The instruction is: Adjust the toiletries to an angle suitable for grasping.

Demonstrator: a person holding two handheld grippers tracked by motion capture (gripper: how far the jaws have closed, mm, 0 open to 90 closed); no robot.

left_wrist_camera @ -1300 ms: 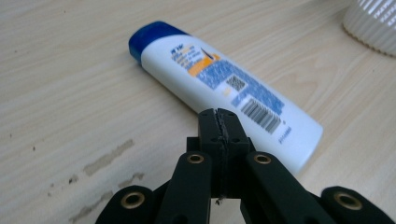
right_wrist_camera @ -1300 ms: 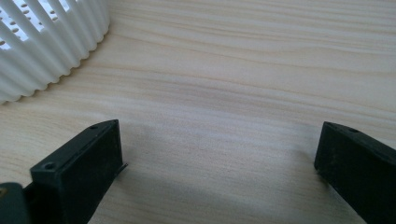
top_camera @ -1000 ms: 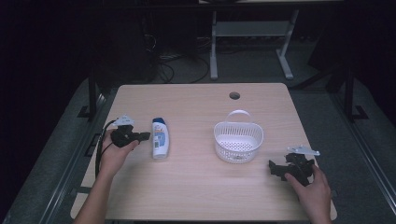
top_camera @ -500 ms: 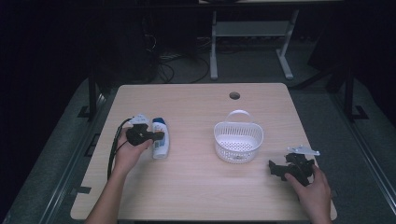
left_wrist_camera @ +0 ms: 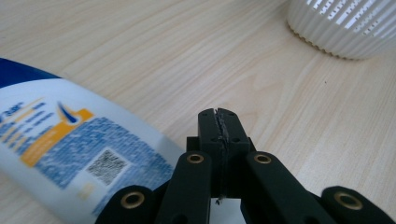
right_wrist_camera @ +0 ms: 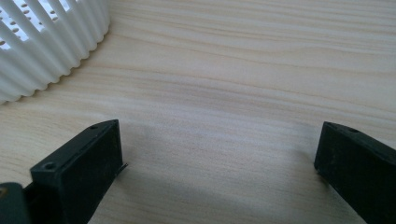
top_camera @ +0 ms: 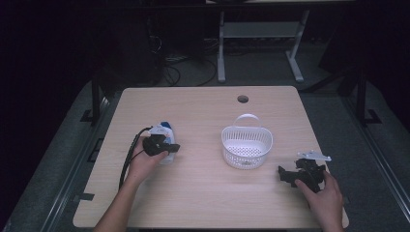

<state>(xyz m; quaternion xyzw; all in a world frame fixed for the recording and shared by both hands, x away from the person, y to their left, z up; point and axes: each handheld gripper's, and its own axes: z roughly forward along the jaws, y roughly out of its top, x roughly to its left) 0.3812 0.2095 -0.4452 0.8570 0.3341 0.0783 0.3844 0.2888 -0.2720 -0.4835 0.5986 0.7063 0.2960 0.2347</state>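
A white bottle (top_camera: pixel 164 133) with a blue cap and blue-orange label lies flat on the wooden table (top_camera: pixel 203 111), left of the middle. My left gripper (top_camera: pixel 173 147) hovers over the bottle's near end with its jaws shut and nothing between them. In the left gripper view the shut left gripper (left_wrist_camera: pixel 219 114) points over bare wood, and the bottle (left_wrist_camera: pixel 70 144) lies just left of the jaws. My right gripper (top_camera: pixel 283 175) rests near the table's front right with its jaws wide open. Bare wood lies between the two jaws of my right gripper (right_wrist_camera: pixel 219 154).
A white slatted basket (top_camera: pixel 247 144) with a handle stands right of the middle, between the two grippers; its wall shows in the left gripper view (left_wrist_camera: pixel 345 25) and the right gripper view (right_wrist_camera: pixel 42 42). A cable hole (top_camera: pixel 242 99) sits near the far edge.
My left hand has moved right across the table, from beside the bottle to over its near end. The right hand and the basket have stayed still.
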